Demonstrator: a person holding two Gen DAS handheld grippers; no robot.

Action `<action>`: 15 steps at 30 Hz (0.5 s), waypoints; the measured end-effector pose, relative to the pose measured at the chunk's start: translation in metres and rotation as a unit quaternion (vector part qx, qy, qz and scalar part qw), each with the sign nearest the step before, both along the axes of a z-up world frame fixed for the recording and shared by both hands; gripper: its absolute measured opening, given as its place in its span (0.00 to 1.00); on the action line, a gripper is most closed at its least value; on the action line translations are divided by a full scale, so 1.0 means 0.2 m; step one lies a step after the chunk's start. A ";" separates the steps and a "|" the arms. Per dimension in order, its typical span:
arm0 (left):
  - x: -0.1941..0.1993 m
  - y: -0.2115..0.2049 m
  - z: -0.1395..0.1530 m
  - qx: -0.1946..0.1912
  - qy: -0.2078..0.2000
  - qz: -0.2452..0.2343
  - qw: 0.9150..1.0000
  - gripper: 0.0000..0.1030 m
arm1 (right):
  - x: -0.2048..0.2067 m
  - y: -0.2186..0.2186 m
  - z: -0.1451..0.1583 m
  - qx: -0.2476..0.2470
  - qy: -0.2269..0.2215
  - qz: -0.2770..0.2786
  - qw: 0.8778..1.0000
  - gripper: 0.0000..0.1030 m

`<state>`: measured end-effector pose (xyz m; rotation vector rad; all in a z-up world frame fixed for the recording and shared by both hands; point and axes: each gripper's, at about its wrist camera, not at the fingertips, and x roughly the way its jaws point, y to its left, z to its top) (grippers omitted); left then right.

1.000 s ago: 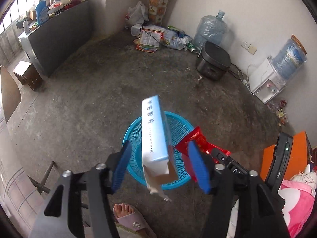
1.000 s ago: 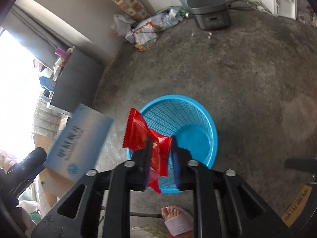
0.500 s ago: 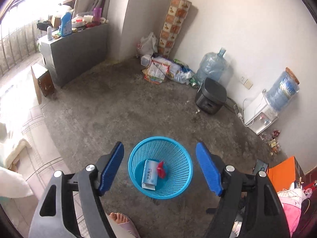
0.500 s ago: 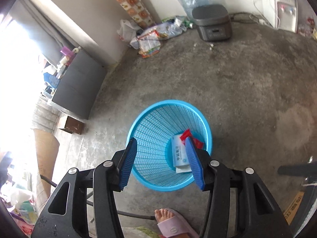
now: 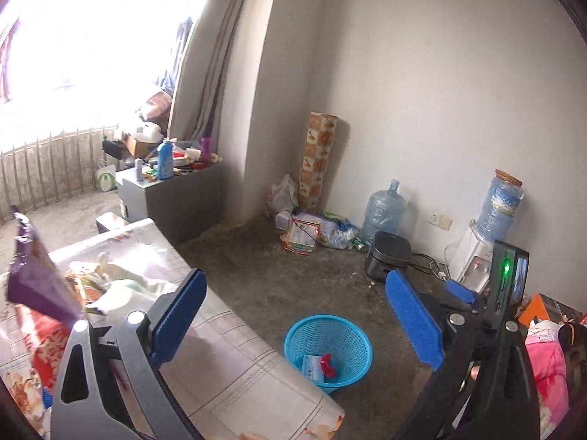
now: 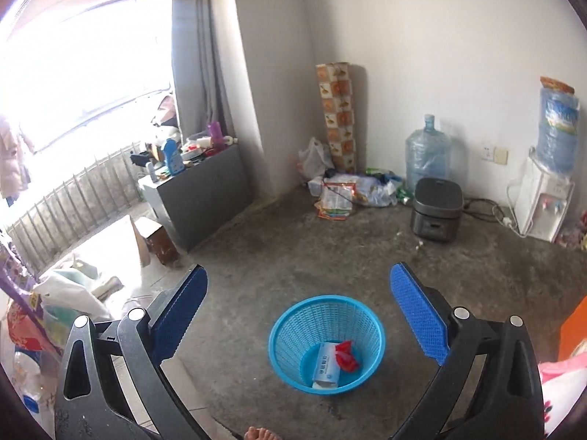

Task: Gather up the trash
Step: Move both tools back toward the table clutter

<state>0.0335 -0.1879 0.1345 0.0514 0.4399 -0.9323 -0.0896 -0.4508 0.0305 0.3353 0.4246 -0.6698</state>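
Observation:
A blue mesh basket [image 5: 345, 333] stands on the concrete floor below both grippers. Inside it lie a white-and-blue box [image 5: 311, 366] and a red wrapper [image 5: 327, 362]. My left gripper [image 5: 297, 317] hangs high above, its jaws opening wide with nothing between them. In the right wrist view the basket [image 6: 293, 333] holds the box [image 6: 325, 366] and the red wrapper [image 6: 346, 356]. My right gripper [image 6: 299, 315] is also opening, with nothing between its blue pads [image 6: 418, 315]. A purple packet [image 5: 33, 278] stands on the table at far left.
A cloth-covered table [image 5: 234, 363] with packets reaches in from the left. Along the far wall stand a black rice cooker [image 6: 436, 205], water bottles [image 6: 427, 154], a dispenser [image 6: 539, 198] and a heap of bags [image 6: 341, 194]. A grey cabinet [image 6: 205, 198] is at left. A bare foot [image 6: 260, 433] shows below.
Both grippers let go: the box and the red wrapper dropped into the basket. Both jaws spread wide, and both hands rose and tipped up, so the basket now sits farther below.

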 end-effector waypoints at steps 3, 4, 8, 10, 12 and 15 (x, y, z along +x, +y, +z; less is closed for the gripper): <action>-0.02 0.22 0.00 -0.007 -0.017 0.040 0.999 0.93 | 0.02 0.09 0.06 -0.015 -0.013 0.030 0.999 0.93; -0.03 0.28 0.00 -0.006 -0.023 0.052 0.998 0.93 | 0.03 0.12 0.07 -0.018 -0.017 0.040 0.999 0.93; -0.05 0.54 -0.01 -0.005 -0.039 0.098 0.994 0.93 | 0.07 0.23 0.09 -0.023 -0.014 0.081 0.996 0.93; -0.04 0.64 -0.03 -0.001 -0.040 0.118 0.992 0.93 | 0.10 0.30 0.08 -0.021 -0.007 0.101 0.995 0.93; -0.04 0.71 -0.06 0.004 -0.028 0.130 0.991 0.93 | 0.12 0.38 0.08 -0.020 0.002 0.122 0.992 0.93; -0.03 0.79 -0.10 0.000 -0.017 0.132 0.991 0.93 | 0.15 0.46 0.05 -0.009 0.012 0.150 0.989 0.93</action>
